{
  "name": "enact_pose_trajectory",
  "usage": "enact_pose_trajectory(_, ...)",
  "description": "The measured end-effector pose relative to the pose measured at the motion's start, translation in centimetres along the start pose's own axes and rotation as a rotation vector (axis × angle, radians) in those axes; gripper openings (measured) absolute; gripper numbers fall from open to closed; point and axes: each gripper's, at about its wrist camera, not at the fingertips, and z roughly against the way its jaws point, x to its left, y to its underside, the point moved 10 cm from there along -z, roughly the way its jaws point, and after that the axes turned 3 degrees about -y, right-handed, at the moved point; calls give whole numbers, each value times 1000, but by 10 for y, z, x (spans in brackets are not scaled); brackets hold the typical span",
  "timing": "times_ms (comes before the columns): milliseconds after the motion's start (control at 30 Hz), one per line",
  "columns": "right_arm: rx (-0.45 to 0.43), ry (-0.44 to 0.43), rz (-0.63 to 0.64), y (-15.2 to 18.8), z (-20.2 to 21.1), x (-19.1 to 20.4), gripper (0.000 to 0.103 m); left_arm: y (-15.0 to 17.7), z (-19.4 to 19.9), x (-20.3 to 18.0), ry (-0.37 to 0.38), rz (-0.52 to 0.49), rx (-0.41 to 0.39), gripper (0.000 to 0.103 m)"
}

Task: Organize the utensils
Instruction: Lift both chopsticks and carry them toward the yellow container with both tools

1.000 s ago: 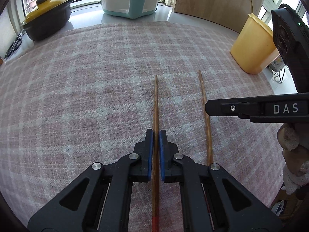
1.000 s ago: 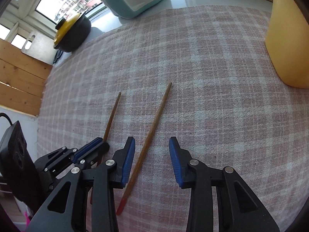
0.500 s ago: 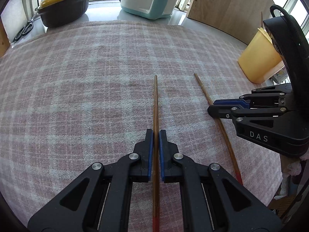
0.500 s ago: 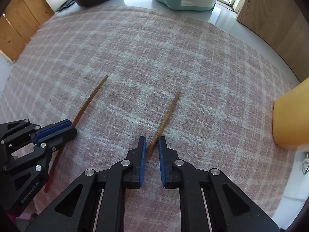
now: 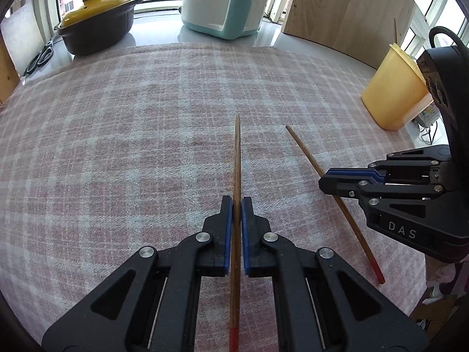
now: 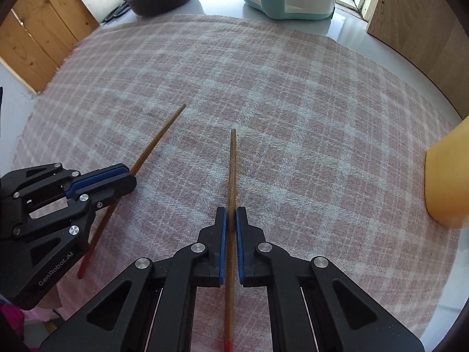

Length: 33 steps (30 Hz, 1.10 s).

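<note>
Two wooden chopsticks with red ends are over a pink plaid cloth. In the left wrist view my left gripper is shut on one chopstick, which runs straight ahead between the blue pads. To its right the other chopstick is pinched by my right gripper, seen from the side. The right wrist view shows my right gripper shut on that chopstick. There my left gripper grips the first chopstick at the left. A yellow plastic cup stands at the cloth's right edge.
At the back stand a black pot with a yellow lid, a white and teal appliance and a wooden board. Scissors lie at the far left. The yellow cup is close on the right in the right wrist view.
My right gripper rolled, lined up with the second chopstick and closed on it. The left gripper kept its grip on the first chopstick and hardly moved.
</note>
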Motion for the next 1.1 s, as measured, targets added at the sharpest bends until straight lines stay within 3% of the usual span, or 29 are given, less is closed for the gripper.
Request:
enact_pose_trajectory(233, -111, -8, 2, 10, 39, -10, 4, -10, 30, -16, 14, -9, -69, 4)
enact_pose_trajectory(533, -230, -3, -9, -1, 87, -19, 4, -28, 64, -49, 55, -24, -146, 4)
enact_pose_trajectory(1100, -426, 18, -73, 3, 164, -72, 4, -62, 95, -123, 129, -78, -224, 4)
